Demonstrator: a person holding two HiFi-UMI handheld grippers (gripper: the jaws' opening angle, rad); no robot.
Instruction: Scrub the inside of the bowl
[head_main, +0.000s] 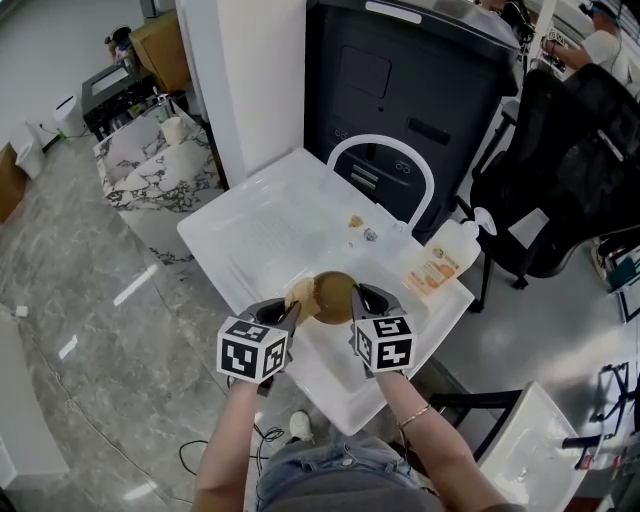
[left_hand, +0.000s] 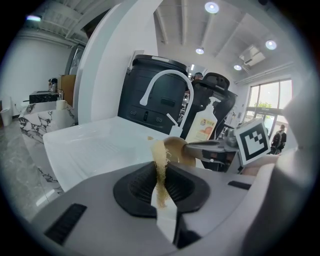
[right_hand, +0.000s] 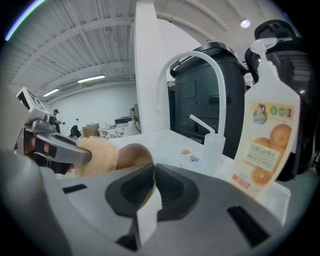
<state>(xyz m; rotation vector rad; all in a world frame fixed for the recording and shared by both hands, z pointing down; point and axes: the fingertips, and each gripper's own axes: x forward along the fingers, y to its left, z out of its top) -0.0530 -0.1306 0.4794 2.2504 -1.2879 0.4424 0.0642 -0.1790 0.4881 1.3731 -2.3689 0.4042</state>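
- L gripper (left_hand: 160, 175) is clenched on a thin tan sponge (left_hand: 159, 152). Only a narrow strip of it sits between the pads.
- R gripper (right_hand: 152, 175) is clamped on the bowl (right_hand: 129, 154), w/ the rim wall pinched between its jaws.
- The bowl is held up over the sink (head_main: 262, 232), toward its near corner, w/ the mouth turned to my left. The sponge is at the mouth and looks to touch the inner wall. I can't tell how deep it reaches.
- Risk 1: the R grip is on the rim only. A hard push w/ the sponge could lever the bowl round in the jaws or pop it loose, prob. dropping it into the sink.
- Risk 2: the sponge is held by its edge, so dragging it against the wall may fold it or pull it out of the L jaws.
- Risk 3: the two gripper noses are v. close. A wide stroke could knock the L jaws on the rim or on the R jaws.
- Room: the basin is bare toward the sink's left corner, so that is the best side to swing.
- The bottle (head_main: 440, 265) at the right corner and the faucet (head_main: 380, 148) on the far-right edge are well apart from the bowl. Two small scraps (head_main: 358, 224) lie near the faucet base.
- The near corner is just under the grippers. Anything dropped on my side goes to the floor (head_main: 90, 330), not the sink.
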